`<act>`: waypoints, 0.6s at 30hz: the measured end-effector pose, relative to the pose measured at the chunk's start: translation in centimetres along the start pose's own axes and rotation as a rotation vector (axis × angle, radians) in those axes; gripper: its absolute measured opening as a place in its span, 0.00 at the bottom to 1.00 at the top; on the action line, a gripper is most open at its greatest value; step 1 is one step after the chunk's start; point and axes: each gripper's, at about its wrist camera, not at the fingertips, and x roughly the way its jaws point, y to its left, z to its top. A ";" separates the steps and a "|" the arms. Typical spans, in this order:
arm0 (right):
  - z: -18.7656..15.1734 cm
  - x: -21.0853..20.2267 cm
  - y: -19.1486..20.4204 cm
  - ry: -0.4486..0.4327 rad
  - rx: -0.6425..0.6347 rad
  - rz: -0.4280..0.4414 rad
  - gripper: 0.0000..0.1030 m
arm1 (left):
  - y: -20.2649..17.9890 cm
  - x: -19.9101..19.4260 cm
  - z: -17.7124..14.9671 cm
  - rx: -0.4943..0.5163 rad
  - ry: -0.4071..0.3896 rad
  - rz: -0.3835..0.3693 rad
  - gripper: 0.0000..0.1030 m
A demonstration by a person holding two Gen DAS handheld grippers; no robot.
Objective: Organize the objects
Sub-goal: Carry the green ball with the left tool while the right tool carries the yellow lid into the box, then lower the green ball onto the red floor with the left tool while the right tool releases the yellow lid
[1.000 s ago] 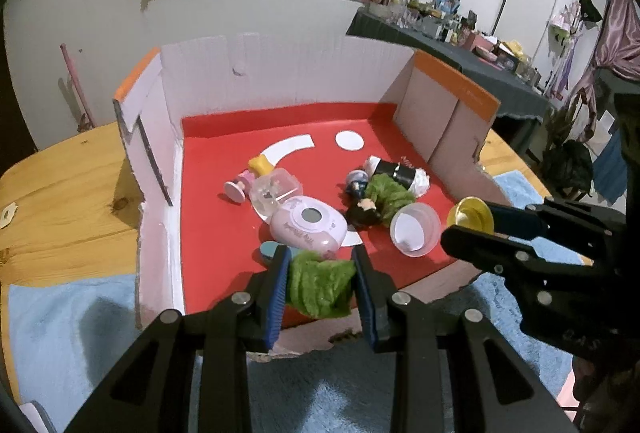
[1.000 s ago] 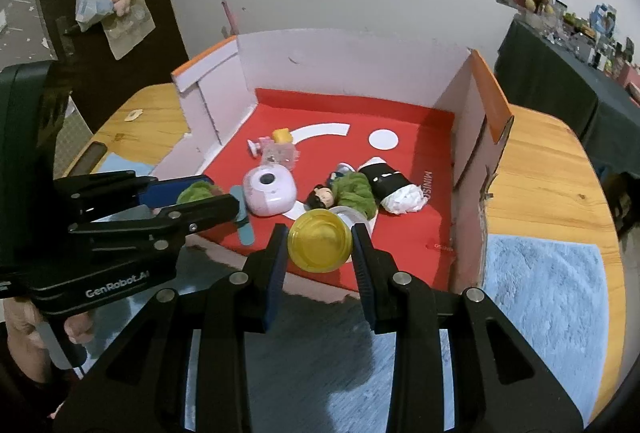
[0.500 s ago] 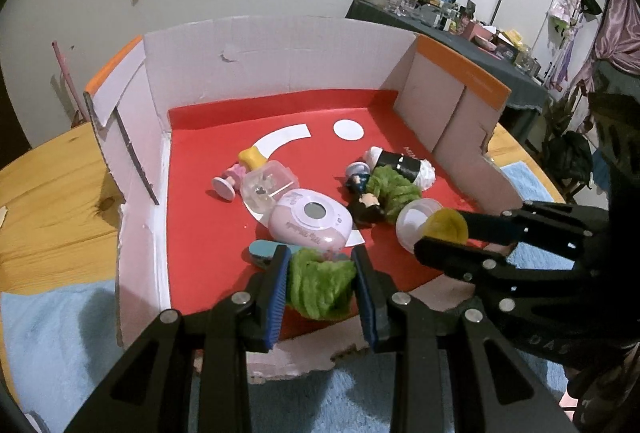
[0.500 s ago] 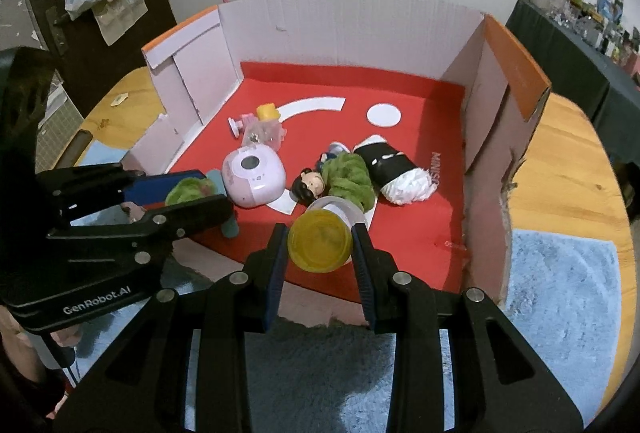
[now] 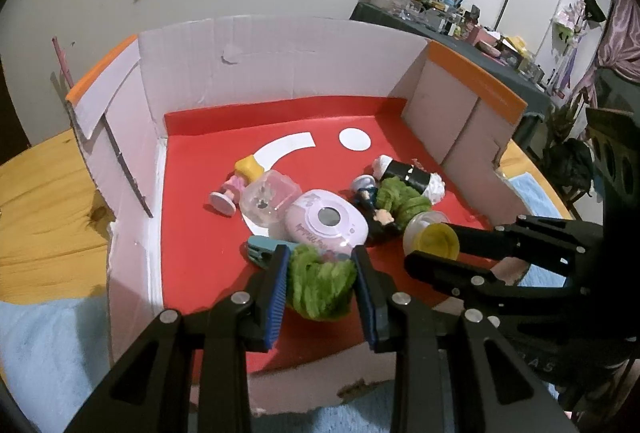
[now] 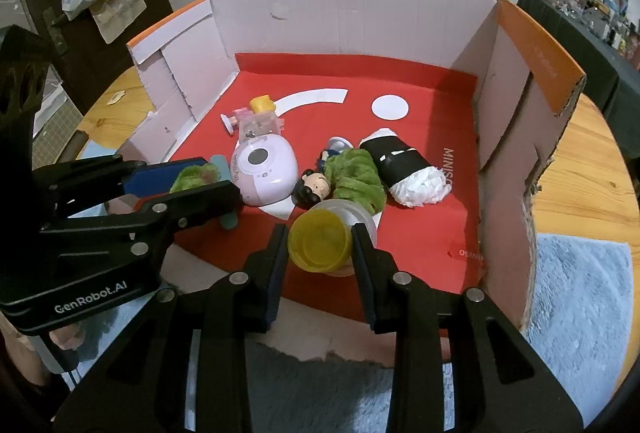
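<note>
A cardboard box (image 5: 280, 57) (image 6: 360, 17) with a red floor lies open toward me on a wooden table. My left gripper (image 5: 320, 275) (image 6: 192, 177) is shut on a fuzzy green toy (image 5: 318, 283) (image 6: 188, 177) over the box's front left. My right gripper (image 6: 320, 243) (image 5: 434, 245) is shut on a yellow-lidded tub (image 6: 320, 241) (image 5: 434, 241) over the front middle, against a clear capsule half (image 6: 362, 221). Inside lie a pink toy camera (image 5: 326, 225) (image 6: 264, 171), a clear bottle with a yellow cap (image 5: 268, 195), a small doll (image 6: 314, 187) wrapped in green fuzz, and a black-and-white roll (image 6: 404, 169).
A teal clip (image 5: 260, 251) lies just behind my left gripper's fingers. Blue fluffy mats (image 6: 580, 293) cover the table in front of and beside the box. The box's right wall (image 6: 520, 93) stands tall with an orange top edge. A cluttered dark table (image 5: 460, 21) stands behind.
Both grippers have moved forward and down over the box's front edge, keeping hold of their objects. The yellow tub now sits close to the capsule half and the doll.
</note>
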 end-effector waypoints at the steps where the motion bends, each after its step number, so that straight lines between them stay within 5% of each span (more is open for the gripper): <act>1: 0.0 0.0 -0.1 -0.001 0.002 -0.004 0.29 | 0.0 0.1 0.1 0.001 -0.004 0.006 0.32; 18: 0.9 0.7 -1.3 -0.025 0.022 -0.040 0.29 | 0.7 0.9 0.7 -0.017 -0.015 0.027 0.32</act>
